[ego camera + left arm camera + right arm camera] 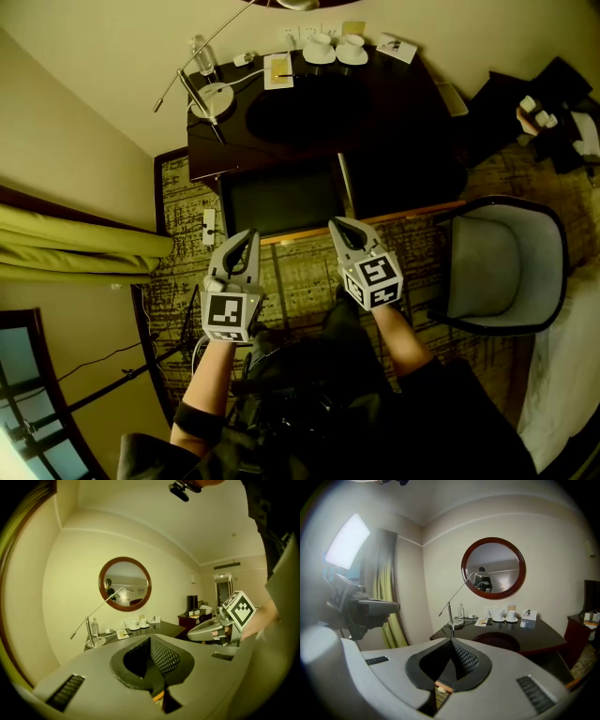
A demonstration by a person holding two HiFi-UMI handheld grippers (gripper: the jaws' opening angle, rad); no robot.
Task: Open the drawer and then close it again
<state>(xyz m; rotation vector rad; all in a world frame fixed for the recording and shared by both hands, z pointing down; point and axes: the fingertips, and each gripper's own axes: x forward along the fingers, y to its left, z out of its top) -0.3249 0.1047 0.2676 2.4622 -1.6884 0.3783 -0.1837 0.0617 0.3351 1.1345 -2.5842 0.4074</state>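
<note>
The left hand-held gripper [247, 236] hovers empty with its jaws together, just short of the drawer [281, 202]. The drawer appears pulled out from under the desk [394, 112]. The right hand-held gripper [340, 227], also closed and empty, is near the drawer's front edge. Opening looks done; closing is left.

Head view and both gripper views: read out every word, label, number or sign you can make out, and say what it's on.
No text is readable in any view.
The cube on the left gripper and the cube on the right gripper: black-and-white square patterns, no letters.
The paper pad on the desk: print too small to read.
The folded card: too small.
The bottle: label blurred.
</note>
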